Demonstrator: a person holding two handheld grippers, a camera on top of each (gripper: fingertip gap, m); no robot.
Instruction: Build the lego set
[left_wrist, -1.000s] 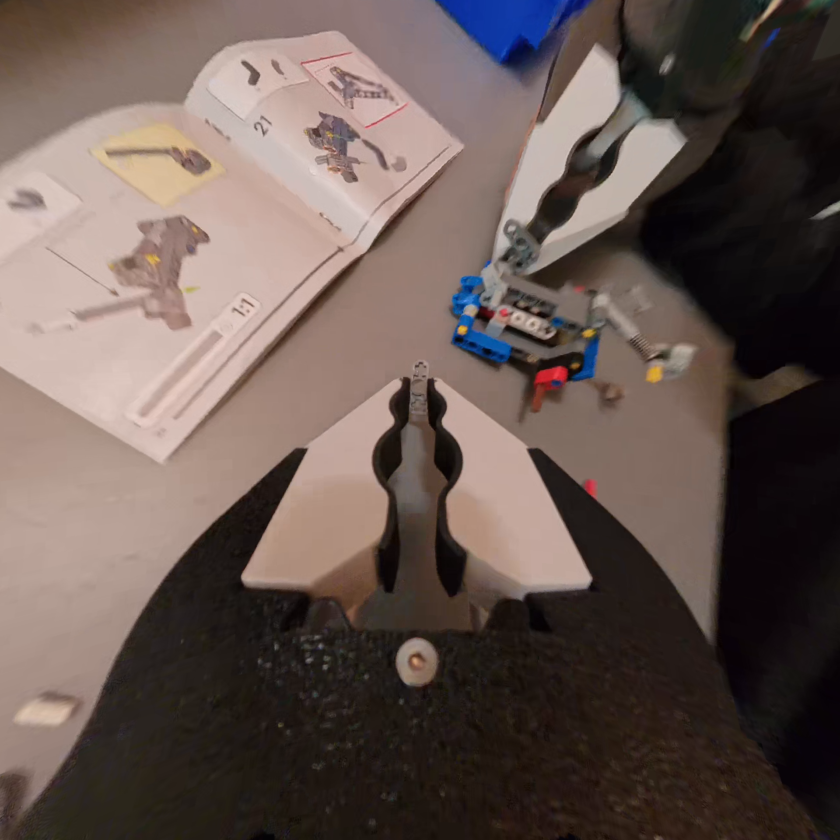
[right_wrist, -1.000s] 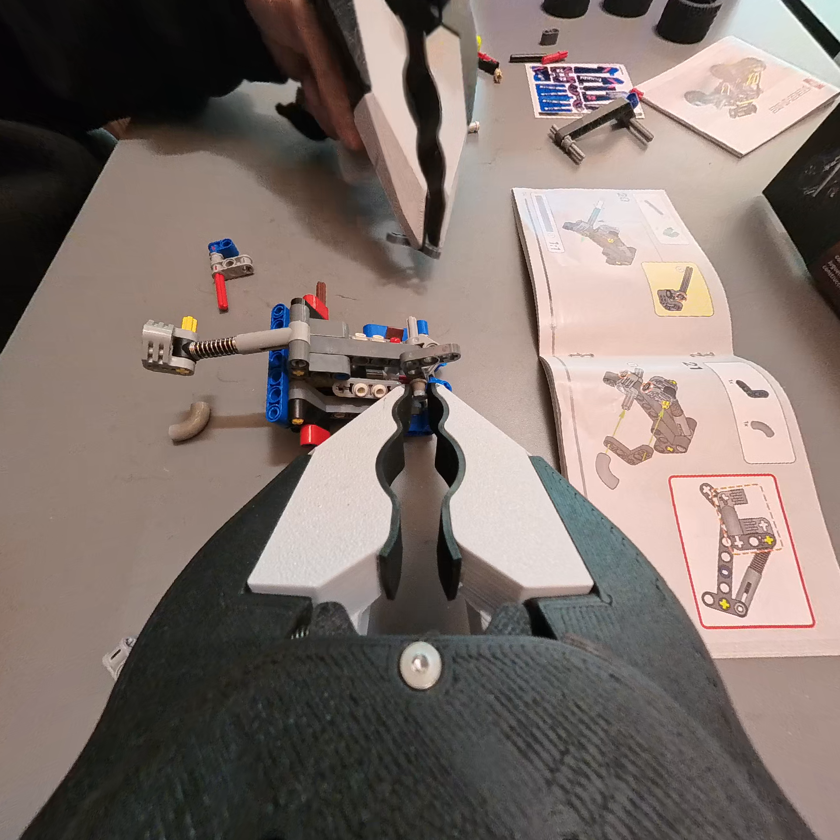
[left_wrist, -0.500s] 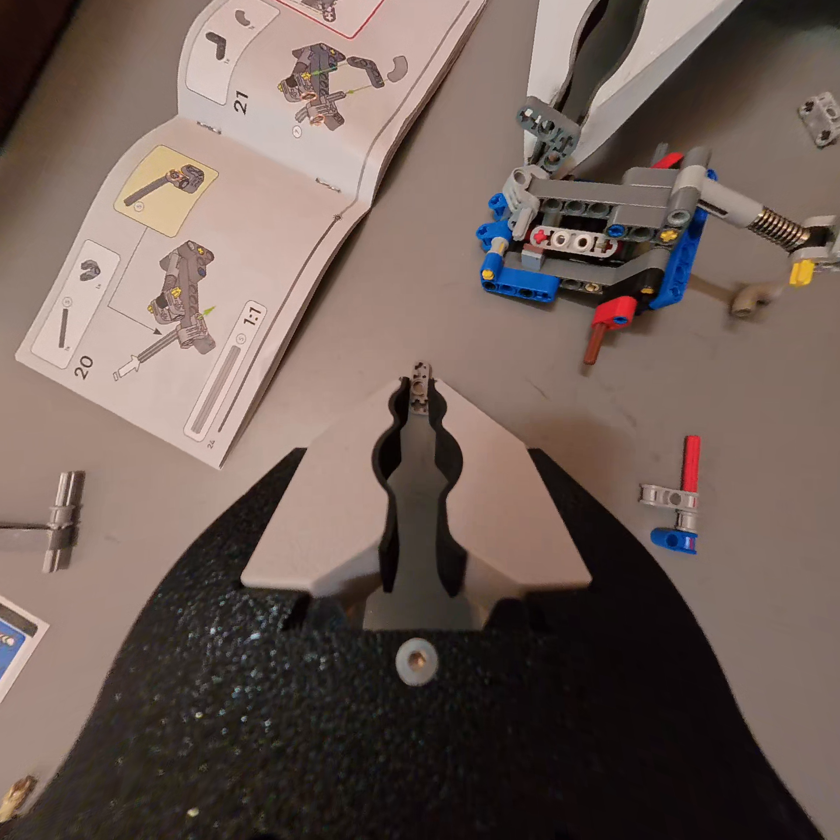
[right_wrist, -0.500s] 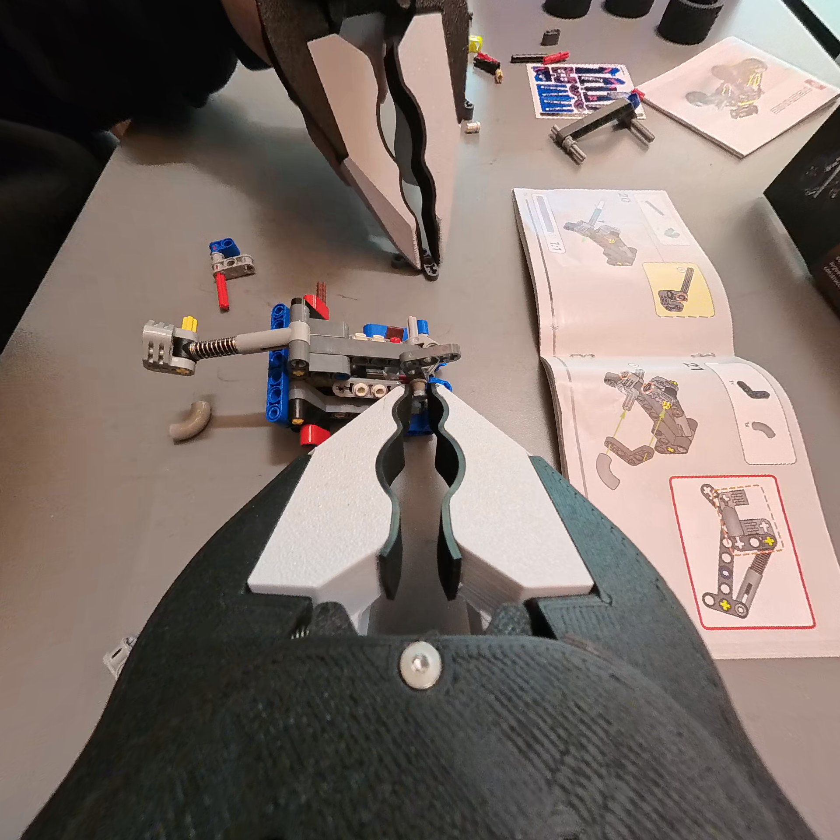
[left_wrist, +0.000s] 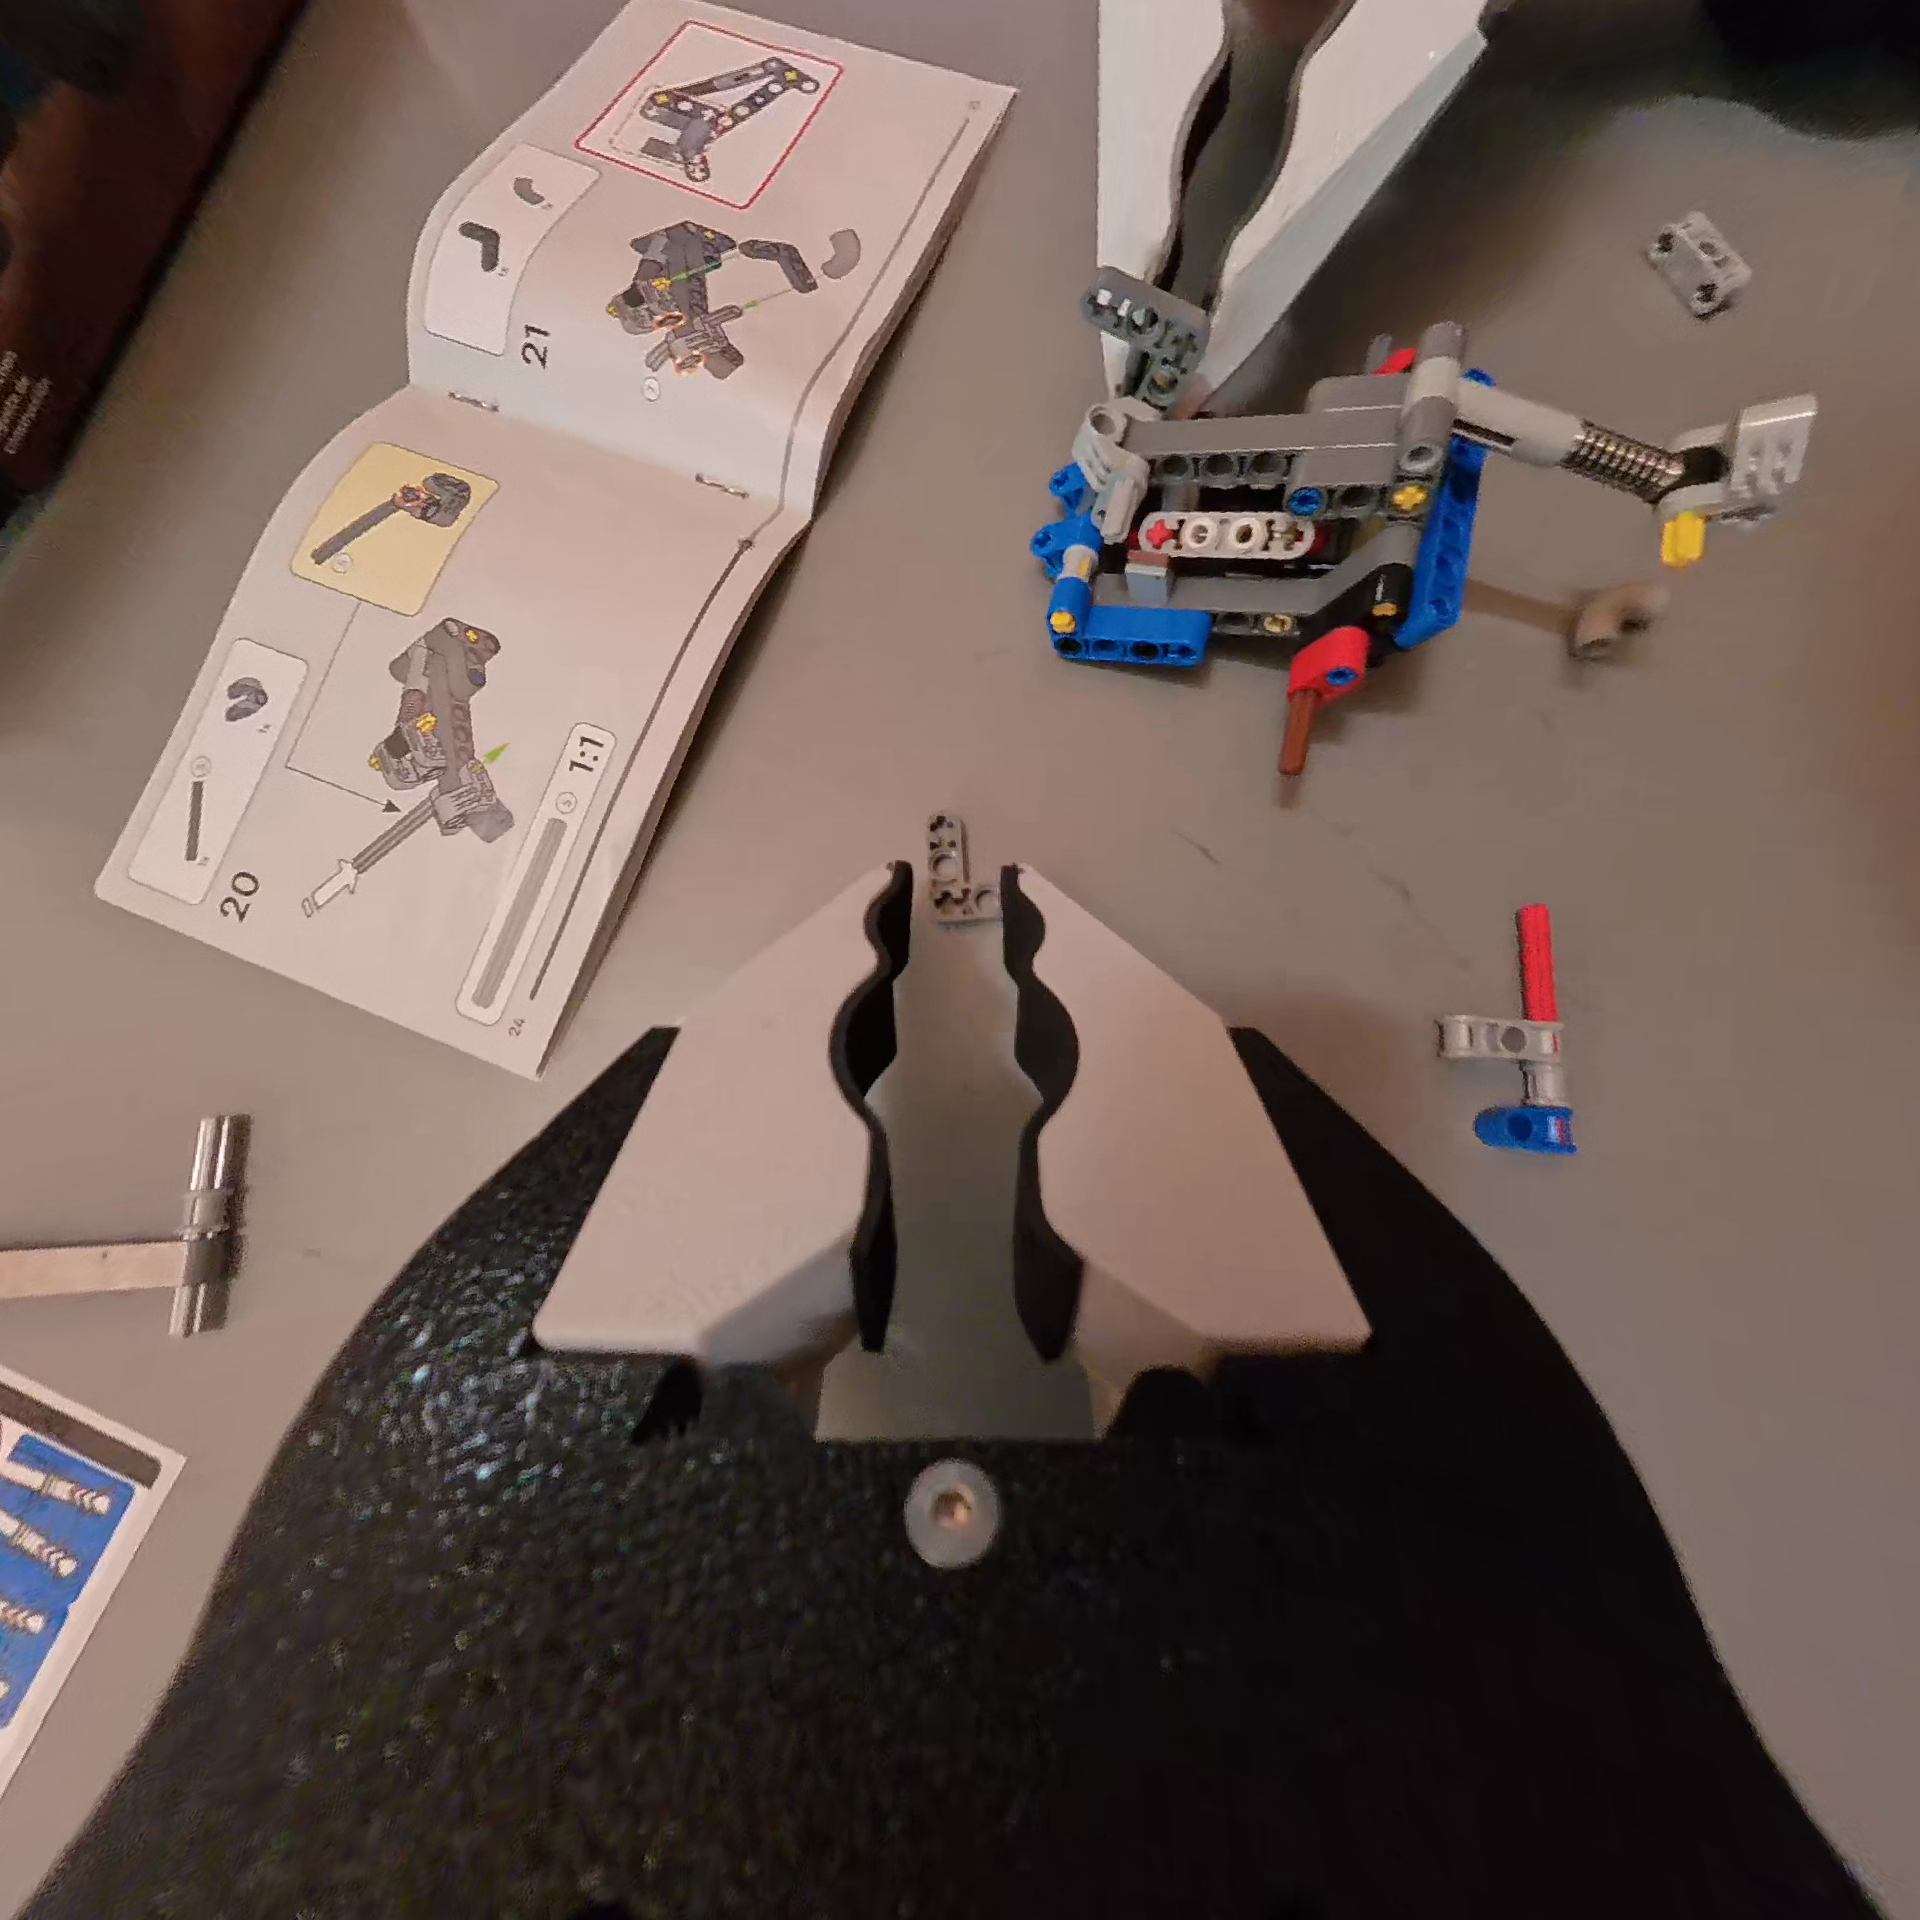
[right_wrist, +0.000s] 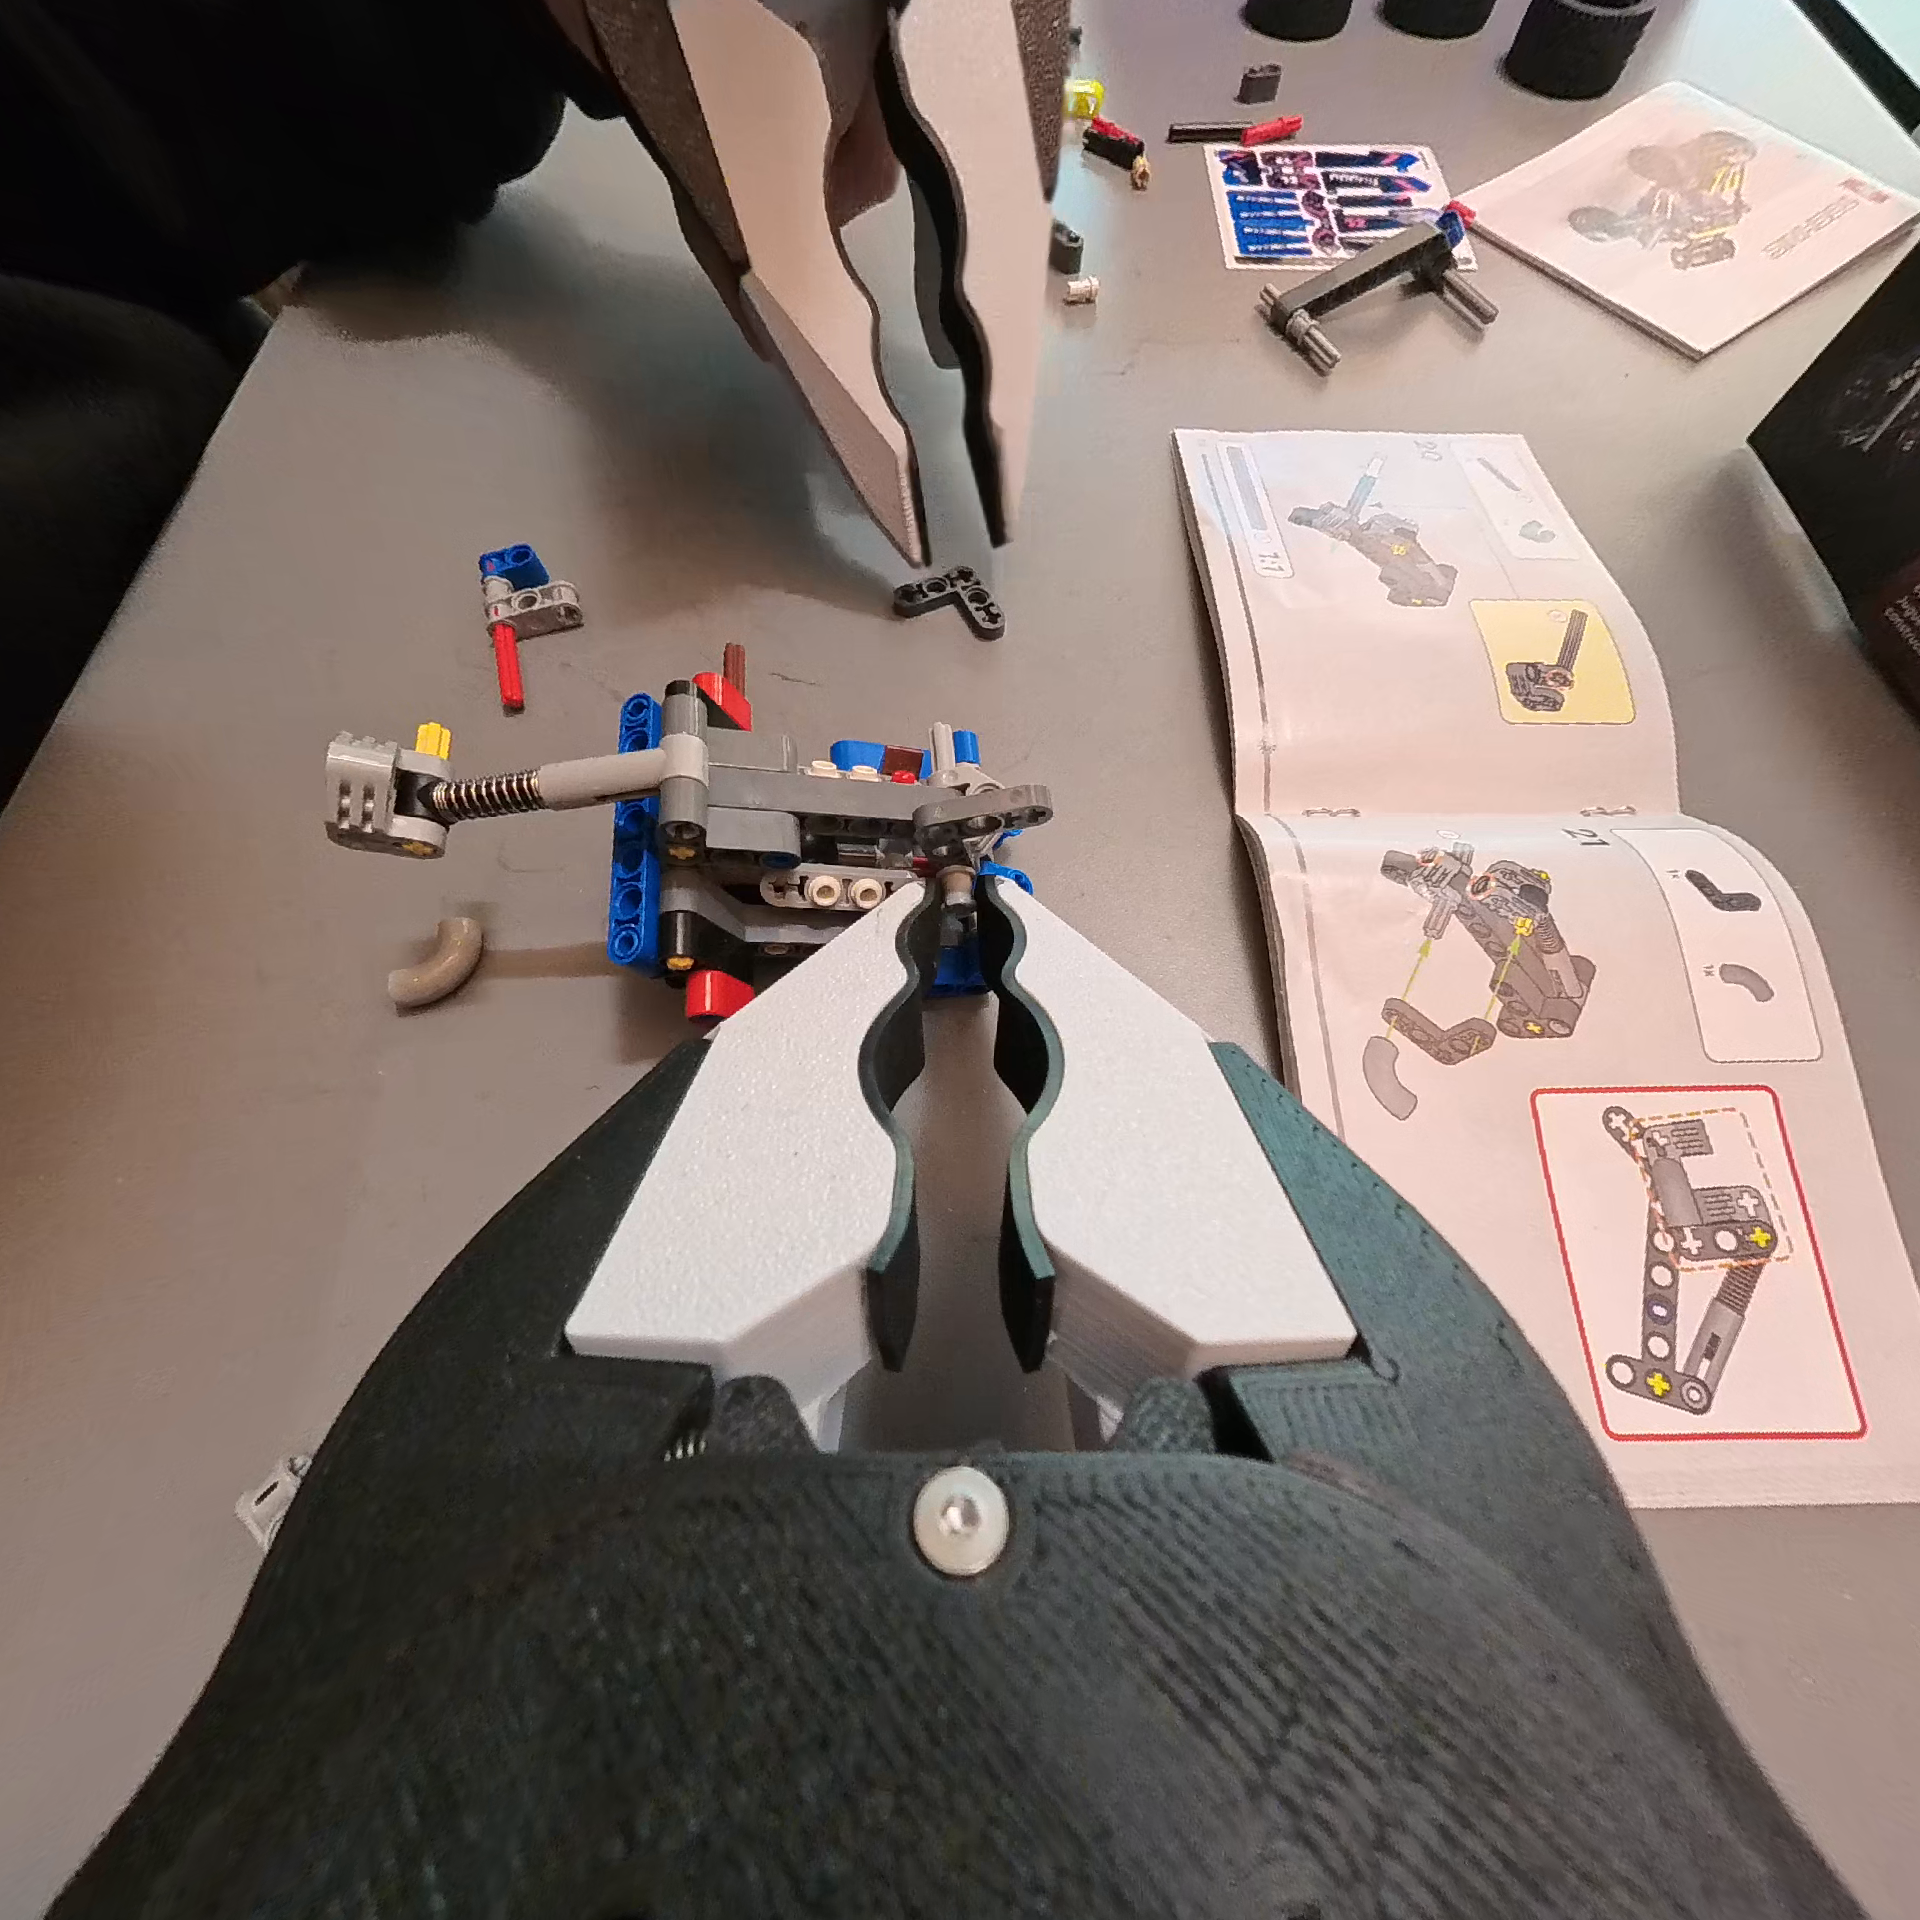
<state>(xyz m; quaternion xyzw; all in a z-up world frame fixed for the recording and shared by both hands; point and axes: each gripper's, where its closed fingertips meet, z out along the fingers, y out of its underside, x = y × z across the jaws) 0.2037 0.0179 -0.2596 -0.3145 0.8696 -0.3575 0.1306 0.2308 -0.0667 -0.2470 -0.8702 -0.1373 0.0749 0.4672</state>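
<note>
L-shaped dark beam (left_wrist: 954, 875) flat on grey table (left_wrist: 935, 727), loose between spread fingertips of left gripper (left_wrist: 956, 878). Right gripper (right_wrist: 954, 902) pinched on a pin of blue-grey brick assembly (right_wrist: 790, 821); open booklet (right_wrist: 1507, 935) at right.

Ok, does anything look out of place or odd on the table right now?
One thing: the small dark L-shaped beam lies flat on the grey table under the open left gripper, held by neither finger. A curved grey tube piece lies loose beside the blue and grey model. No damage shows.
</note>
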